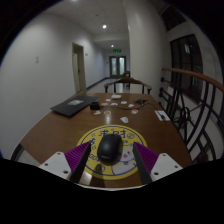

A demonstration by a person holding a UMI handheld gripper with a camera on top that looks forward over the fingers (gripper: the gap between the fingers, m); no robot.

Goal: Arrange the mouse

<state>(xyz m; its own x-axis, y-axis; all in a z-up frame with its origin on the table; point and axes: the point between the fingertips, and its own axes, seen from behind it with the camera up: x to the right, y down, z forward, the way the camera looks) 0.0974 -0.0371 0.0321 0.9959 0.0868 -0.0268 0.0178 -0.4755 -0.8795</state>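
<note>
The gripper (109,160) is spread wide, its purple pads (80,156) flanking a black mouse (109,148) with gaps either side — the mouse rests between the fingers on a round yellow mat (108,170) on the desk (60,125). Beyond lies a dark laptop (72,104).

Long brown table (75,125); white corridor walls; ceiling spotlights (104,27); dark glazed partition (188,70) beside table.
</note>
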